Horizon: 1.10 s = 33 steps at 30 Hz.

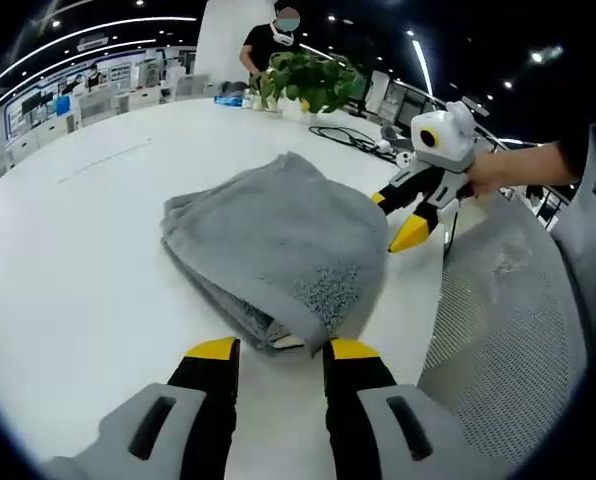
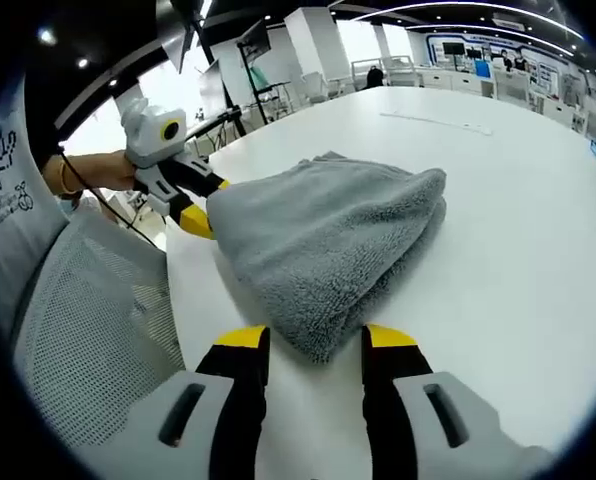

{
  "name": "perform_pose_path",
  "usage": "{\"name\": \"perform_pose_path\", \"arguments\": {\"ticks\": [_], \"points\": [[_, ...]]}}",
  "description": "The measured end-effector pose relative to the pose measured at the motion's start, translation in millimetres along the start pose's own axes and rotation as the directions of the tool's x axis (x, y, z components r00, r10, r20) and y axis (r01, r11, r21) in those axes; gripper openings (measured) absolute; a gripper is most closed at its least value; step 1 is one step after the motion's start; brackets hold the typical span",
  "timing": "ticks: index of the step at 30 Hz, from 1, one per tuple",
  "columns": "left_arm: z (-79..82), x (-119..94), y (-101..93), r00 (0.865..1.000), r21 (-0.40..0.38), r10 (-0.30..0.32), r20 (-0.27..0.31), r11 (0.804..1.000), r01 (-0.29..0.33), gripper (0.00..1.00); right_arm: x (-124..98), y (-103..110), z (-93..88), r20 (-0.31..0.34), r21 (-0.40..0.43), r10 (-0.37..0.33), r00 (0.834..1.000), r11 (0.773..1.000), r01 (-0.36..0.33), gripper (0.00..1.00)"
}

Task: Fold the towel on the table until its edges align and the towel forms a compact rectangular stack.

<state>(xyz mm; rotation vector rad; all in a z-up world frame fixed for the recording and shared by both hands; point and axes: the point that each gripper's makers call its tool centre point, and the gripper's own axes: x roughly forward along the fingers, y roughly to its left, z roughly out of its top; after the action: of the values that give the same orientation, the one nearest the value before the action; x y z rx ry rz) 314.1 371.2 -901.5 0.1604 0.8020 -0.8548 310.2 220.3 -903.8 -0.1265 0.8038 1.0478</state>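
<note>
Both tongs stood spread, gripping nothing: left gripper at the grey towel's 6 o'clock corner, right gripper opposite. Towel lay folded, bulky, mid white table; edges looked uneven, probably staged for squaring.

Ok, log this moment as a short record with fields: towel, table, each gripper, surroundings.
towel: grey towel, folded into a thick bundle, edges uneven, lying on the table
table: white round table
left gripper: left gripper, jaws apart, at the towel's near corner, not gripping
right gripper: right gripper, jaws apart, just short of a towel corner
surroundings: mesh chair beside the table; potted plant at the far edge
</note>
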Motion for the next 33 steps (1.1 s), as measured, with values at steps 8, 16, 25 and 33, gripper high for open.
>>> {"name": "perform_pose_path", "arguments": {"ticks": [8, 16, 25, 33], "points": [[2.2, 10, -4.2, 1.000, -0.003, 0.010, 0.003, 1.000, -0.010, 0.24, 3, -5, 2.0, 0.009, -0.011, -0.015, 1.000, 1.000, 0.015, 0.33], [11.6, 17, 14.9, 1.000, 0.009, 0.012, -0.006, 1.000, -0.012, 0.24, 12, -21, 17.0, 0.023, 0.003, -0.030, 0.999, 1.000, 0.030, 0.32], [31.6, 25, 54.2, 0.999, -0.016, 0.034, 0.005, 0.999, -0.034, 0.24, 25, -42, 41.1, 0.061, 0.016, -0.062, 0.996, 0.998, 0.061, 0.31], [42.0, 34, 71.8, 0.999, -0.032, 0.043, 0.018, 0.999, -0.042, 0.23, 34, -61, 55.2, 0.072, 0.024, -0.079, 0.994, 0.997, 0.077, 0.31]]}}
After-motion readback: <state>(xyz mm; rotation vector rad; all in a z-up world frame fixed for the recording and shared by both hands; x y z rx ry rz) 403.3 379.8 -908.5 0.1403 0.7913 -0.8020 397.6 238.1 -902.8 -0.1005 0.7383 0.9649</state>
